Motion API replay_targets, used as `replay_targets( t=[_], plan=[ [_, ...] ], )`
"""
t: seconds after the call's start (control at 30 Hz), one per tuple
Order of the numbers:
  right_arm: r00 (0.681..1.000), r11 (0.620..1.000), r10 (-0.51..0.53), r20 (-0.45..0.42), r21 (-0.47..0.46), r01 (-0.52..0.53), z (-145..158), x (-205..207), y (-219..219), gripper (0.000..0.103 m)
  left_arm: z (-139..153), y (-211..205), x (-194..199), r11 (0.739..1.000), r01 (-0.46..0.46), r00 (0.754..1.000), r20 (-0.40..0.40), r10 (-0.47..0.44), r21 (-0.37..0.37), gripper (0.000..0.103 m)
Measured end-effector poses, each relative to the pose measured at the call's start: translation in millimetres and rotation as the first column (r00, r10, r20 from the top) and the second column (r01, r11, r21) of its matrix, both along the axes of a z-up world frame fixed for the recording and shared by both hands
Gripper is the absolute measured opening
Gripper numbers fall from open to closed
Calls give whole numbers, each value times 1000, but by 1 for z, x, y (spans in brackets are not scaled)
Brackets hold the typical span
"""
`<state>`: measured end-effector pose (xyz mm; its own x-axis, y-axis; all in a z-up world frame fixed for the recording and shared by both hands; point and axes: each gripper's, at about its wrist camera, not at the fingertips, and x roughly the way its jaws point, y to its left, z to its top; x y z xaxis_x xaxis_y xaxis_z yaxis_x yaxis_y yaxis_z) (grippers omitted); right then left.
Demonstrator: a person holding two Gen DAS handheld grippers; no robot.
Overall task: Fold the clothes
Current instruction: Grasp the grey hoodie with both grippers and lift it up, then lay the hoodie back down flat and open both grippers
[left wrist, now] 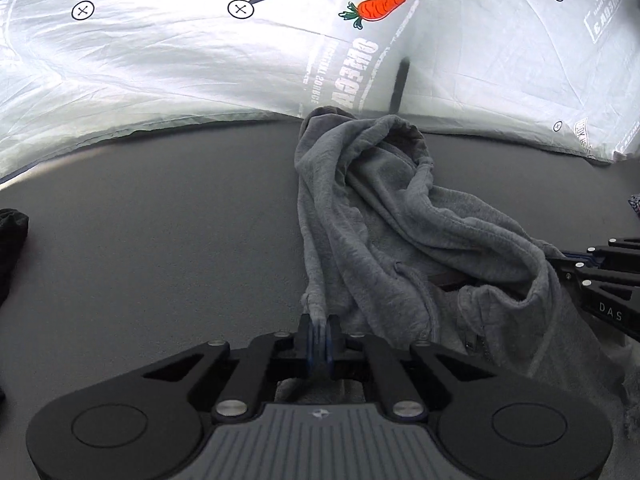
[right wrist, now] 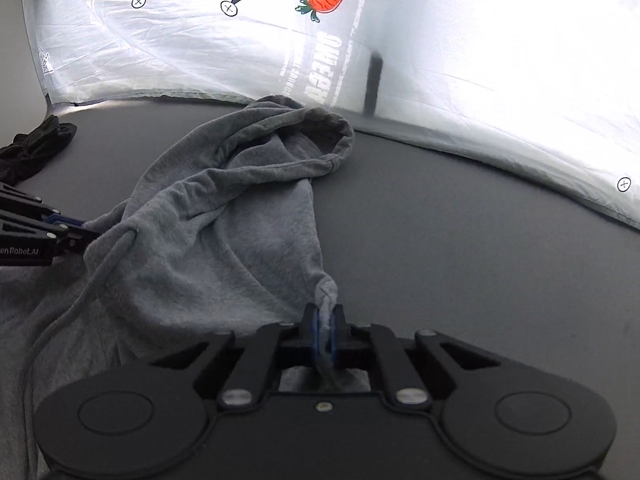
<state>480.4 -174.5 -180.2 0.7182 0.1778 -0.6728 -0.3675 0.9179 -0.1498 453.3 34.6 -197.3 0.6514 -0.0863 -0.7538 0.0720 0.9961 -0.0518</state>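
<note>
Claws left [left wrist: 319,334] and right [right wrist: 325,330] pinch grey hoodie [left wrist: 400,240] on dark table [left wrist: 160,240].

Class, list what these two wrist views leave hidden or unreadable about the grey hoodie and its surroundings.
- Grey hoodie: lower body cut off by the left wrist view's bottom-right edge.
- Black garment: type unclear, cropped at the right wrist view's left edge.
- Backdrop lettering: mirrored and washed out by glare.
- Patterned item: only a sliver at the frame edge.
</note>
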Motion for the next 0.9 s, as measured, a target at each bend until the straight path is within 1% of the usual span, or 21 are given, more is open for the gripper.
replay_targets(
  t=[0.07,0.1,0.17,0.23,0.3,0.33,0.37,0.4,0.43,0.47,0.5,0.53,0.57,0.63,0.67,0.7,0.77,0.8,0.83,0.87,0.9],
  plan=[
    [998,999,1,64,-35,1,7,1,2,5,2,-7,3,999,-52,999,12,52,3,7],
    [996,999,4,94,-51,1,10,3,4,5,4,-13,7,997,-71,997,24,70,19,7],
    [988,996,10,154,-84,3,17,5,6,5,10,-26,18,994,-95,994,66,91,50,7],
    [977,989,-5,214,-146,37,19,18,12,5,18,-39,36,994,-98,990,108,93,44,7],
    [975,984,-28,221,-166,66,17,41,10,5,21,-46,59,995,-71,990,128,61,72,7],
    [974,981,-39,223,-174,80,16,53,8,5,20,-48,71,995,-63,991,124,53,78,8],
    [980,981,-49,192,-175,83,12,63,6,6,18,-47,79,996,-62,994,99,55,63,9],
    [986,981,-59,155,-175,86,8,73,3,11,15,-44,84,997,-61,996,64,58,39,9],
    [991,981,-68,118,-174,88,4,83,1,21,14,-41,86,998,-57,997,45,56,21,13],
    [990,983,-83,117,-152,101,5,84,-5,26,16,-37,84,999,-48,998,44,47,5,16],
    [986,987,-106,132,-110,121,10,80,-13,39,19,-32,80,999,-41,998,40,41,-7,21],
    [983,989,-127,131,-56,135,16,78,-21,50,24,-25,78,999,-48,998,34,48,-17,34],
    [981,989,-148,127,1,149,23,77,-29,53,30,-16,76,997,-63,997,38,64,-40,46],
    [975,977,-190,116,116,177,37,79,-44,54,42,4,77,987,-90,993,63,99,-135,50],
    [971,966,-213,110,175,192,44,83,-50,54,47,14,83,975,-101,991,68,116,-196,51],
    [971,961,-212,109,201,188,49,91,-50,54,49,20,94,968,-101,990,68,120,-230,52],
    [977,957,-188,103,242,159,55,111,-45,53,49,25,116,962,-86,992,69,107,-259,54],
    [981,956,-166,97,260,136,57,123,-40,54,46,24,130,964,-63,995,58,80,-257,54],
    [987,960,-143,79,252,119,51,129,-33,54,39,21,145,967,-29,999,27,37,-253,55],
    [991,965,-121,58,240,103,43,136,-24,54,30,17,160,965,4,1000,-19,-9,-261,58],
    [994,970,-99,38,229,87,35,142,-16,54,19,12,173,960,33,996,-69,-54,-276,61]
  ],
)
